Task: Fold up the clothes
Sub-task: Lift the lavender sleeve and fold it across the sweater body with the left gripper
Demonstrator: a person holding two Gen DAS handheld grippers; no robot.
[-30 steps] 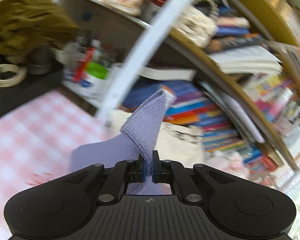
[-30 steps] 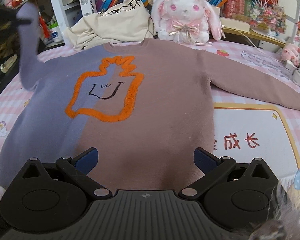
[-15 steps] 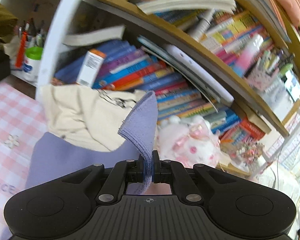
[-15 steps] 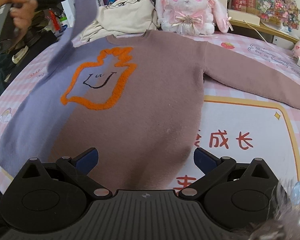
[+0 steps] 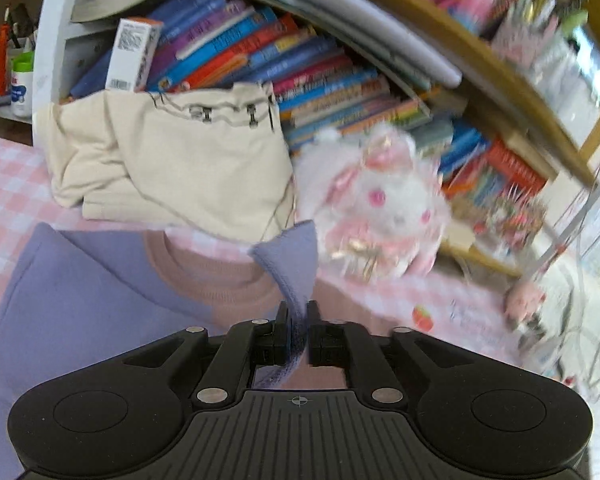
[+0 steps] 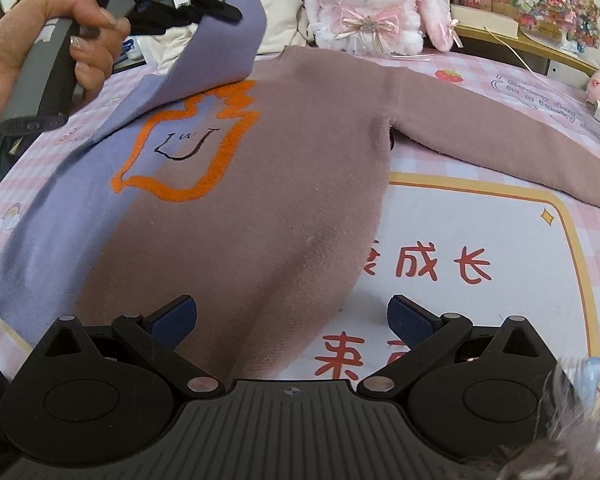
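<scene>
Left wrist view: my left hand-held gripper [image 5: 298, 320] is opening, the lilac sleeve cuff [image 5: 290, 264] between its jaws. Right wrist view: my right hand-held gripper [image 6: 292, 316] stands wide open and empty above the sweater [image 6: 260, 184], spread flat on the desk [image 6: 480, 240].

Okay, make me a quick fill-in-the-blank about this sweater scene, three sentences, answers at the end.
1. The sleeve between the fingers of the left gripper, whose jaws are opening, is coloured ____.
2. The outline stitched on the chest of the sweater is coloured ____.
3. The plush toy behind the sweater's collar is a ____.

Missing words: purple; orange; rabbit
</scene>
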